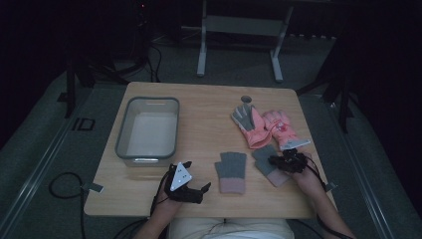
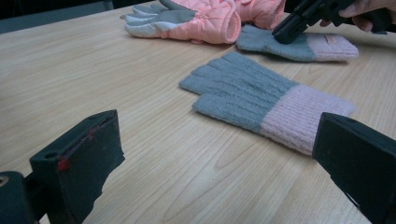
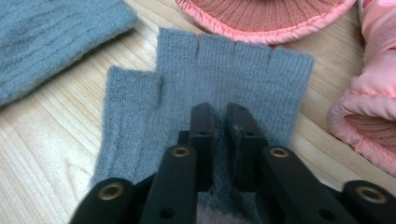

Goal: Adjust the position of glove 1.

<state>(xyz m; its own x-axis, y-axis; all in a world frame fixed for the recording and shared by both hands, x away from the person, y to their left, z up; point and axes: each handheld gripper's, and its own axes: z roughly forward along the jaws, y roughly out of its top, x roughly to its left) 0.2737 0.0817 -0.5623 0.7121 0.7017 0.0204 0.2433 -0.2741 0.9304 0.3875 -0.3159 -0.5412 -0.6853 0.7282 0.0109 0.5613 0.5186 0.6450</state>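
From the high view, the right gripper (image 1: 284, 162) is pressing down on a grey knit glove (image 1: 266, 164) near the table's (image 1: 209, 134) right front edge. In the left gripper view, the left gripper (image 2: 219, 163) is hovering wide open, gripping nothing. In the right gripper view, the jaws are pinching narrowly into that glove's fabric.

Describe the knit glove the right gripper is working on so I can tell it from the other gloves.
On the wooden table, look at its near right corner, just in front of the two puffy pink ski gloves. The grey fingerless knit glove with a pink cuff lies there under the right gripper. Unlike its twin lying free mid-table, this one is pinched by closed jaws.
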